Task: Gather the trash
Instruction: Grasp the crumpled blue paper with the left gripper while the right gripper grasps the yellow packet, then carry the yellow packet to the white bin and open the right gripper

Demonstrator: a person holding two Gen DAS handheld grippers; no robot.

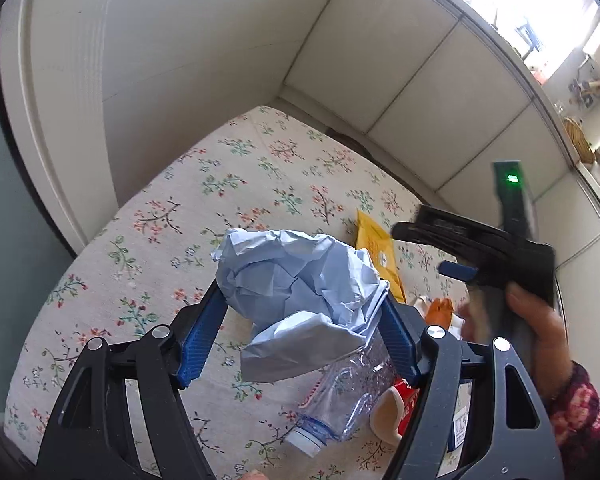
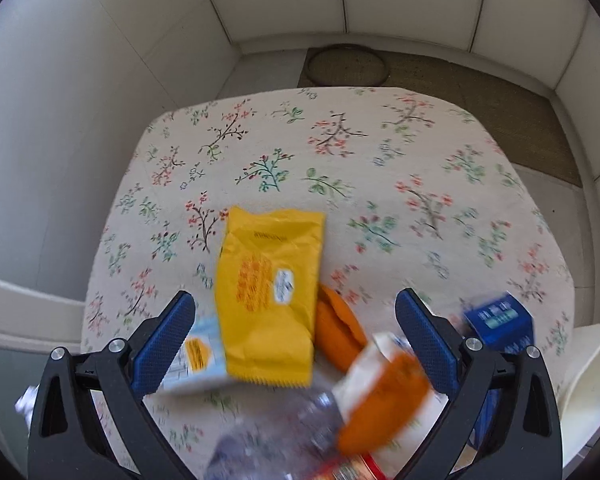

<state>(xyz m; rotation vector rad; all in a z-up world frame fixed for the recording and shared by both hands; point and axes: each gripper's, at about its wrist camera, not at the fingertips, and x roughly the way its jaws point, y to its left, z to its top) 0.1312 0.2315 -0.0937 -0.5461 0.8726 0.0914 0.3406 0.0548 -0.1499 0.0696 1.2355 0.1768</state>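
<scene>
Left claw (image 1: pixel 302 320) grips crumpled blue paper (image 1: pixel 296 292) above the surface (image 1: pixel 148 240); right claw (image 2: pixel 296 344) gapes empty over a yellow packet (image 2: pixel 268 292).

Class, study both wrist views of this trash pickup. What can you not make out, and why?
- Plastic bottle, left wrist view: its upper body hidden behind the crumpled blue paper held in the left gripper.
- Orange-and-white packet, right wrist view: print blurred.
- Blue carton, right wrist view: text blurred, partly behind the right gripper.
- No trash bin shows in either view.

Left gripper (image 1: pixel 302 320) jaws clamped, right gripper (image 2: pixel 296 334) jaws apart.
</scene>
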